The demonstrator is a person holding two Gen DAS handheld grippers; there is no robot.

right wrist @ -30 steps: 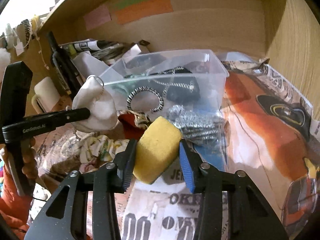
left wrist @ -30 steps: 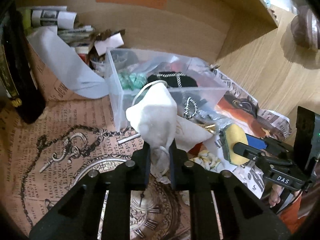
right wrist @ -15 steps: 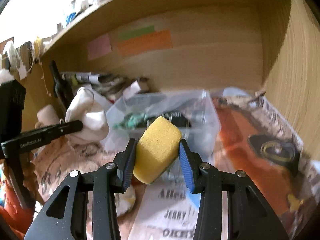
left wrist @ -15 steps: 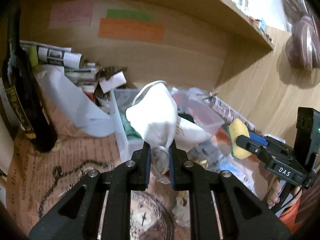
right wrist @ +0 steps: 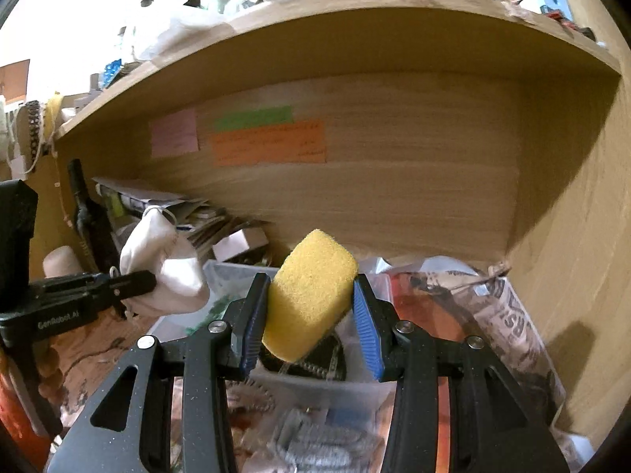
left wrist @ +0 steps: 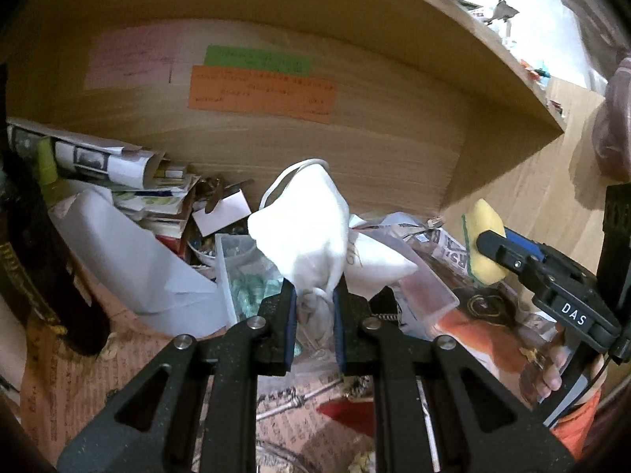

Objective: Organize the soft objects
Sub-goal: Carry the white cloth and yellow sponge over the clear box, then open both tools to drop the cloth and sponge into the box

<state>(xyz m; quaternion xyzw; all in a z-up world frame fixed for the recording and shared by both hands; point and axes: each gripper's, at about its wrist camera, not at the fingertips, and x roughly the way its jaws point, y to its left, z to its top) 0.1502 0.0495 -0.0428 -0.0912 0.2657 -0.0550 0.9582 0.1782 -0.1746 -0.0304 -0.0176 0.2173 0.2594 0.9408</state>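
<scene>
Wooden shelf nook point(right wrist: 394, 197), clear bin point(right wrist: 315, 388) holding beaded bands, left claw point(left wrist: 313, 315) pinching white mask point(left wrist: 303, 228), right claw point(right wrist: 311, 327) clamping yellow sponge point(right wrist: 309, 295)

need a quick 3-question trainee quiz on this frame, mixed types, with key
1. True or false: the left gripper is empty.
2. The right gripper holds: A) white cloth pouch B) yellow sponge C) dark bottle
3. Fill in: below both grippers sits a clear plastic ____.

Key:
1. False; it pinches the white cloth pouch.
2. B, the yellow sponge.
3. Bin.
</scene>
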